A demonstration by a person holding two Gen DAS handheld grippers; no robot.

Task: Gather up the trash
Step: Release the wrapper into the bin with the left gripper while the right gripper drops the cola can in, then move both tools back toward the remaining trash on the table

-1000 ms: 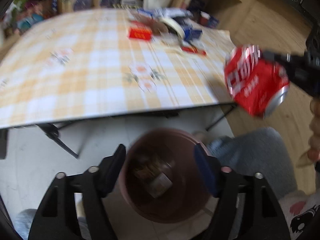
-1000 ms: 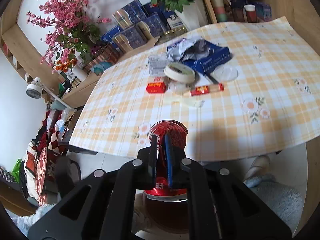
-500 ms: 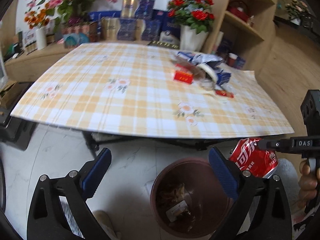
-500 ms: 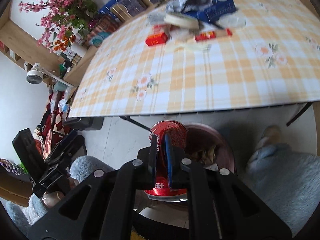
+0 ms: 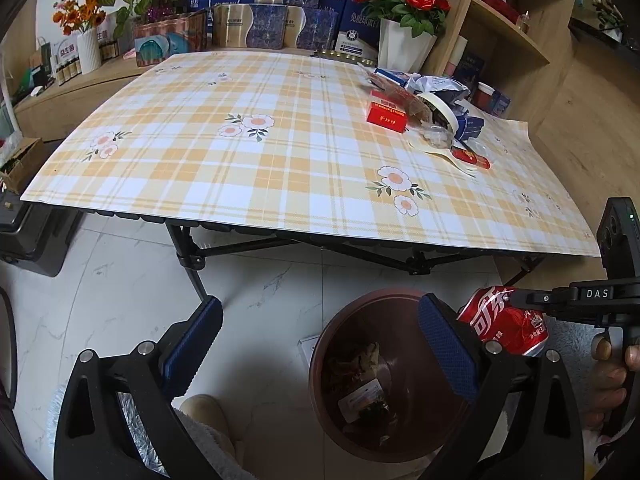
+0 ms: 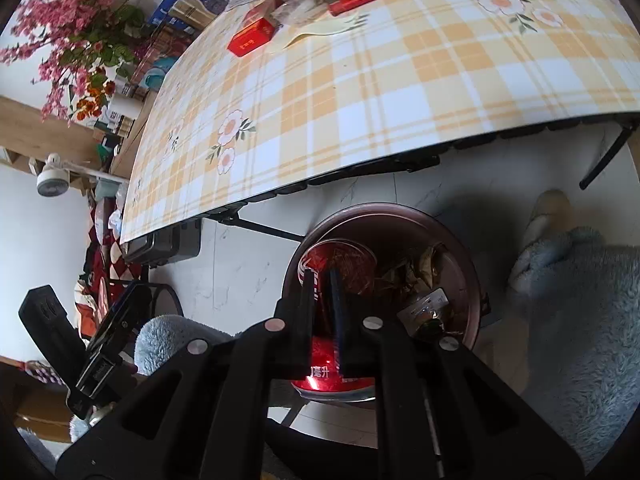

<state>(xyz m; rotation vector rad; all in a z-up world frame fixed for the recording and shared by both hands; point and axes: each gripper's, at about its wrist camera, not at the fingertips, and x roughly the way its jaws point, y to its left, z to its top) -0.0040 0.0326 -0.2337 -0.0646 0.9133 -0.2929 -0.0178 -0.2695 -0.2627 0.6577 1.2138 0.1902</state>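
The jaws of the right gripper (image 6: 322, 276) are pinched tight on the rim wall of a crushed red soda can (image 5: 505, 320), one finger inside the mouth and one outside, so the can hangs below them with its base toward the camera. In my judgement that rim pinch is used because the can's body is too wide and slippery to clamp across. The can is held right at the rim of the brown trash bin (image 5: 320, 360) standing on the floor in front of the surface (image 5: 280, 160), partly over its opening in the right wrist view, which puts it where a release should drop it inside with the scraps and wrapper already there.

The jaws of the left gripper (image 5: 316, 344) have just been opening and now stand wide apart with nothing between the pads; only floor and bin show through the gap. It hangs beside the bin, apparently free for the next pickup.

More trash waits at the far corner of the surface: a red box (image 5: 386, 112), a roll of tape (image 5: 440, 108), a crumpled bag (image 5: 440, 86) and a small red packet (image 5: 471, 157). The remaining step here looks like letting the can go.
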